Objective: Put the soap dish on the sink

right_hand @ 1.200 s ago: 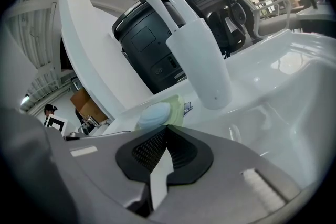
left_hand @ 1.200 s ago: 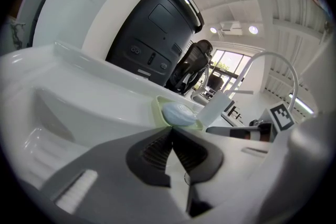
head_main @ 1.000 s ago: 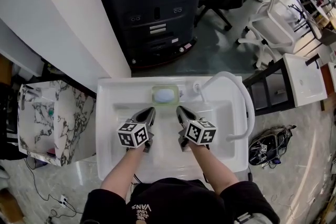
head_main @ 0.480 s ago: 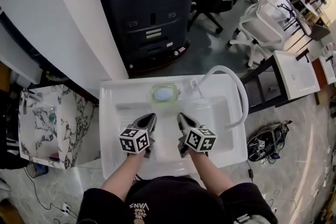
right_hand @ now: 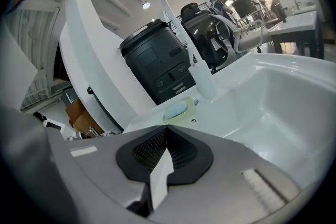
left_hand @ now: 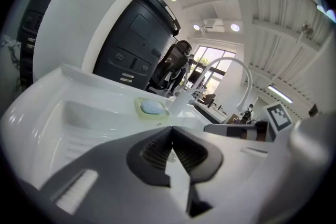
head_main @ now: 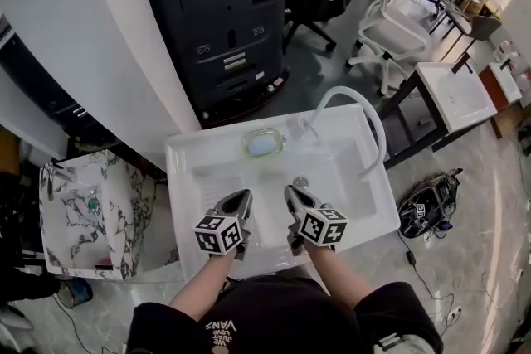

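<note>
A pale green soap dish (head_main: 264, 143) with a light blue soap in it rests on the back ledge of the white sink (head_main: 191, 220), left of the white hose faucet (head_main: 355, 108). Both gripper views show it ahead, the soap dish (left_hand: 151, 108) beyond the left jaws and the soap dish (right_hand: 179, 109) beyond the right jaws. My left gripper (head_main: 242, 196) and right gripper (head_main: 292, 193) hover over the front half of the basin, side by side, both shut and empty, well short of the dish.
A dark cabinet (head_main: 217, 12) stands behind the sink. A marbled basin (head_main: 87, 220) sits at the left, a second white sink (head_main: 458, 95) on a dark stand at the right. Office chairs (head_main: 390, 12) stand at the back right, and cables with a bag (head_main: 427, 207) lie on the floor.
Both grippers have drawn back from the soap dish toward the sink's front edge, side by side. The dish has stayed on the back ledge.
</note>
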`<state>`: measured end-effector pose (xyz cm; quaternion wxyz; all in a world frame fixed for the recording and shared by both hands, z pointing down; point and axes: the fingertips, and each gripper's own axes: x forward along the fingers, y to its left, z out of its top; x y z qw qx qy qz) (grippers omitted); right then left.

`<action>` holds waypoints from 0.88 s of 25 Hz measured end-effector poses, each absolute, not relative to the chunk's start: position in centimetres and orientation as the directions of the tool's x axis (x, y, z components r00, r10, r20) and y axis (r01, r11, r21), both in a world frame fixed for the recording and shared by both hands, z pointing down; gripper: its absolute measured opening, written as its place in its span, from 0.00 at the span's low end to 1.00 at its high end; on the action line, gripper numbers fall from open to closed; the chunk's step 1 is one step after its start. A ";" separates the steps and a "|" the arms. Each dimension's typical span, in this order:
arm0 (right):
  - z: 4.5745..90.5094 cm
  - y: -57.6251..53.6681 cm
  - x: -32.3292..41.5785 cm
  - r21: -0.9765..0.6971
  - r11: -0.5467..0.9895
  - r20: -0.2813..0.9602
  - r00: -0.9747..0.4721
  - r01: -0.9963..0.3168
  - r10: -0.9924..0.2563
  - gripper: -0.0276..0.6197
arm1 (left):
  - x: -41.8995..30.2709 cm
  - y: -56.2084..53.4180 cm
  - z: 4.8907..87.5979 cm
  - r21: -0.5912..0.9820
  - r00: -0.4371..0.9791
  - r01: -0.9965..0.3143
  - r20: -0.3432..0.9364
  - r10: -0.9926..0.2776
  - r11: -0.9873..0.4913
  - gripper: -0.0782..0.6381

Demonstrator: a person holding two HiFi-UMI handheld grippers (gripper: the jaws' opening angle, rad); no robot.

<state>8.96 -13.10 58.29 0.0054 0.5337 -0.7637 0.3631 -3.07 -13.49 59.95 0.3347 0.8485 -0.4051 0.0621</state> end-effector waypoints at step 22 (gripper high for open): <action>55.4 -4.2 5.0 -0.532 0.095 0.328 -0.308 -0.842 -0.893 0.05 | -6.9 -5.7 57.0 0.467 0.801 -0.598 0.316 -0.509 -0.651 0.18</action>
